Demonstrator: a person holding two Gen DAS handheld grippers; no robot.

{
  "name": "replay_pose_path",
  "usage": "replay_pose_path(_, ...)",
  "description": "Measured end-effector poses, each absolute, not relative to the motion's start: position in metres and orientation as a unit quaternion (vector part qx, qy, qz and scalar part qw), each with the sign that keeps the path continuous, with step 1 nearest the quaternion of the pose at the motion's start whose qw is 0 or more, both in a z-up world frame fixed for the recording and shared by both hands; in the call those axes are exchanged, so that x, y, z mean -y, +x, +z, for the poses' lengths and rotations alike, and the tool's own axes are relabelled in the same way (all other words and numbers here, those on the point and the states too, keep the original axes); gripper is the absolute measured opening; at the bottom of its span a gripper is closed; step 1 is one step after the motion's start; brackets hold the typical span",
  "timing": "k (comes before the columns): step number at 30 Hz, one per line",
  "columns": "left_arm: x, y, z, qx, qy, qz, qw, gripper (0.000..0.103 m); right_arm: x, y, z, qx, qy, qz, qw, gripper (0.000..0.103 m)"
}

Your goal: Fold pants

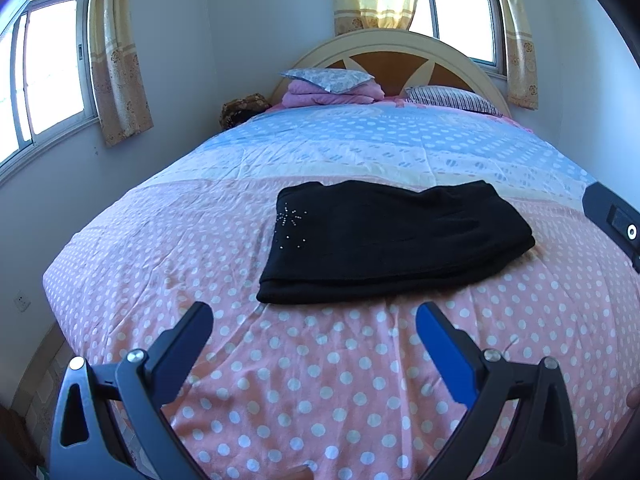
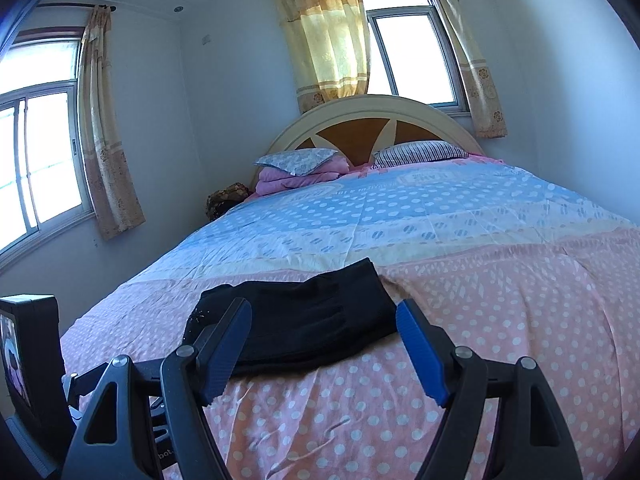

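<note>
Black pants (image 1: 392,240), folded into a flat stack with a rhinestone star on the left part, lie on the pink polka-dot bedspread (image 1: 312,380). My left gripper (image 1: 314,320) is open and empty, held just in front of the pants' near edge. My right gripper (image 2: 324,316) is open and empty, raised above the bed with the pants (image 2: 312,320) seen between its fingers. Part of the right gripper's body (image 1: 616,216) shows at the right edge of the left wrist view.
The bedspread turns blue (image 2: 400,216) toward the headboard (image 2: 368,124). Pillows and a folded pink blanket (image 1: 336,88) lie at the head. Curtained windows (image 1: 48,68) are on the left and back walls. The left gripper's body (image 2: 28,360) shows at lower left.
</note>
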State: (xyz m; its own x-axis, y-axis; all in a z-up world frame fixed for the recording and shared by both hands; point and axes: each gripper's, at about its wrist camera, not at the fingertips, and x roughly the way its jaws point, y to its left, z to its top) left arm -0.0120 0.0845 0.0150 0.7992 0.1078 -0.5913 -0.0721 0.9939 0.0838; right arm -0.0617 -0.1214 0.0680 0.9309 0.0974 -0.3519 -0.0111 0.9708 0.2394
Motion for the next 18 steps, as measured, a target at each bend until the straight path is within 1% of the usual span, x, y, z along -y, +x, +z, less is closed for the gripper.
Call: replay_pose_path(18, -0.0783, -0.0125, 0.0166, -0.314, 0.041, 0.049, 0.947, 0.103, 0.1273, -0.0668, 0.0661, -0.182, 0.12, 0.017, 0.976, 0.077)
